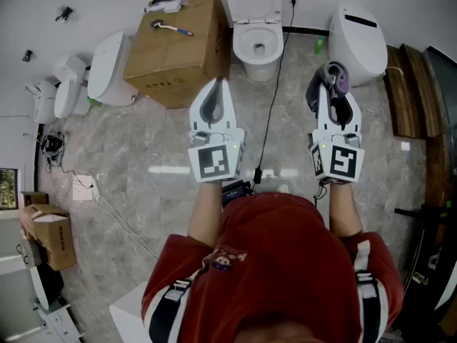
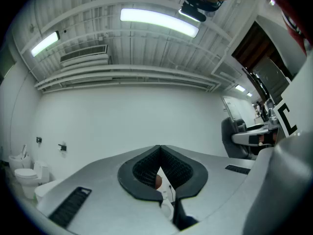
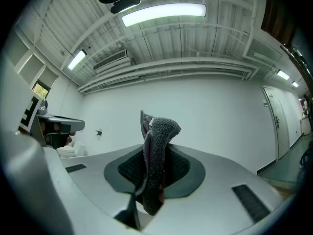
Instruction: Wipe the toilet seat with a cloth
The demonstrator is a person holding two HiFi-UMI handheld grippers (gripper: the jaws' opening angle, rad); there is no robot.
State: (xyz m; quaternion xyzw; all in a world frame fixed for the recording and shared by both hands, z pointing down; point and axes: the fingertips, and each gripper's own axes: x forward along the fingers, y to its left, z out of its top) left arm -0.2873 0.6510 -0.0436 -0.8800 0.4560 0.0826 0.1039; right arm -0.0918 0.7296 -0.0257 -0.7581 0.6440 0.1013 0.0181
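Note:
A white toilet (image 1: 255, 41) stands ahead on the marble floor, its lid raised and its seat (image 1: 255, 28) bare. My right gripper (image 1: 333, 84) is shut on a grey and purple cloth (image 1: 330, 77) (image 3: 155, 151), which folds up over its tips and hangs down between the jaws. It hovers to the right of the toilet. My left gripper (image 1: 216, 95) (image 2: 159, 153) is shut with nothing in it, held level just left of the toilet. Both point slightly upward at the white wall.
A cardboard box (image 1: 178, 45) with a brush (image 1: 171, 28) on top stands left of the toilet. Another toilet (image 1: 360, 41) stands to the right, more white fixtures (image 1: 107, 66) at the left. A black cable (image 1: 275, 91) runs down the floor between my grippers.

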